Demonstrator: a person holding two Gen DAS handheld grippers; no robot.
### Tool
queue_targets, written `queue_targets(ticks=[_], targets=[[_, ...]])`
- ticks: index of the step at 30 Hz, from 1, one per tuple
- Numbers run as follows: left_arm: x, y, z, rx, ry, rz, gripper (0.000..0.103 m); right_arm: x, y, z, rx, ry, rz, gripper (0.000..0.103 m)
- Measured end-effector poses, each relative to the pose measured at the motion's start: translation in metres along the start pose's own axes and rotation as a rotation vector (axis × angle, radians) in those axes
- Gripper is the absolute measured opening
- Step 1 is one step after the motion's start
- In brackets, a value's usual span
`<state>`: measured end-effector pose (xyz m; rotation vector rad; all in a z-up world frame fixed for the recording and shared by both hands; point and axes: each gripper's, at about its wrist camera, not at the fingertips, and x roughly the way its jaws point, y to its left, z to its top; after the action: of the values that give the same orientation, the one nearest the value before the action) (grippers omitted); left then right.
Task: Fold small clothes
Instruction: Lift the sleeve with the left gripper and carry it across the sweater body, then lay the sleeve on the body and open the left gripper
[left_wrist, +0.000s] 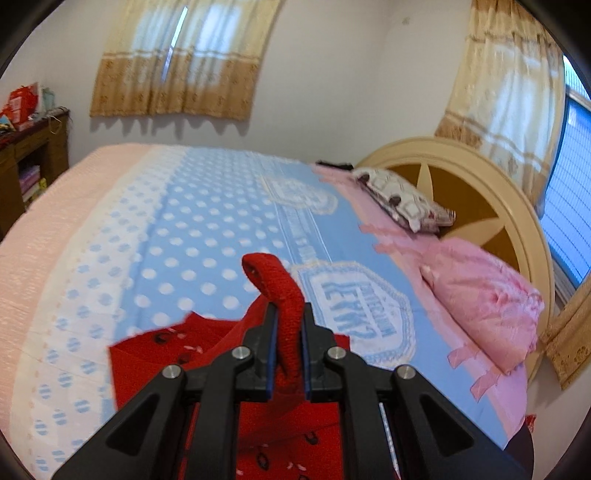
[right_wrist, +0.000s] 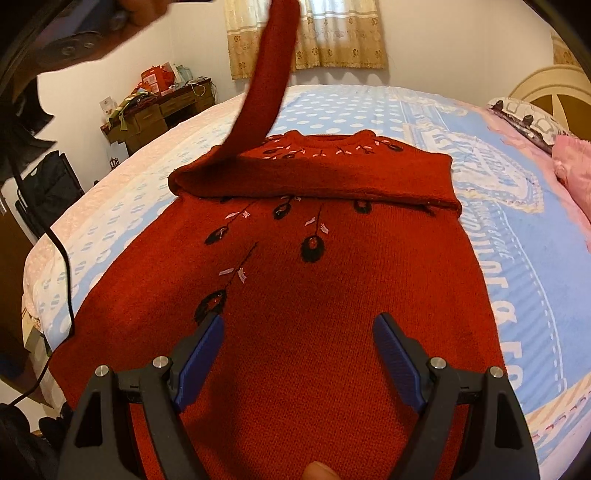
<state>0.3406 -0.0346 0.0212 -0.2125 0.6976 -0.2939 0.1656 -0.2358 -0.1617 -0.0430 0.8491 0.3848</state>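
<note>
Across the bed (right_wrist: 535, 258) lies your red sweater (right_wrist: 314, 295), front up, one sleeve (right_wrist: 314, 181) already folded over the chest and the other sleeve (left_wrist: 284, 295) lifted high — your left gripper (left_wrist: 289, 317) is clamped on its cuff. Carry that cuff across and lay it flat along the folded one, keeping the knit untwisted. Your right gripper (right_wrist: 297, 332) hovers spread and empty over the body — use it to pin the shoulder fold.

Bedspread (left_wrist: 207, 221) carries white crest print, upside down from left wrist view; big word blurred, unreadable. Right wrist view: same bedspread (right_wrist: 535, 258), curved lettering, only "&" readable.
</note>
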Motion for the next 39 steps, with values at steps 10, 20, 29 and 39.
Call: queue_targets(ticks=[10,20,29,39], targets=[[0.084,-0.052,-0.045,0.094,0.147,0.018,0.011,0.005,0.001,-0.002,0.002,0.022,0.011,0.083],[0.127,-0.08,-0.08,0.18,0.272,0.0,0.028,0.005,0.003,-0.005,-0.009,0.013,0.004,0.083],[0.057,-0.036,-0.09,0.322,0.134,0.065,0.071,0.006,0.003,-0.004,-0.018,0.017,0.012,0.083],[0.004,0.112,-0.155,0.336,0.159,0.349,0.078,0.001,-0.004,-0.004,0.033,0.0,0.033,0.083]])
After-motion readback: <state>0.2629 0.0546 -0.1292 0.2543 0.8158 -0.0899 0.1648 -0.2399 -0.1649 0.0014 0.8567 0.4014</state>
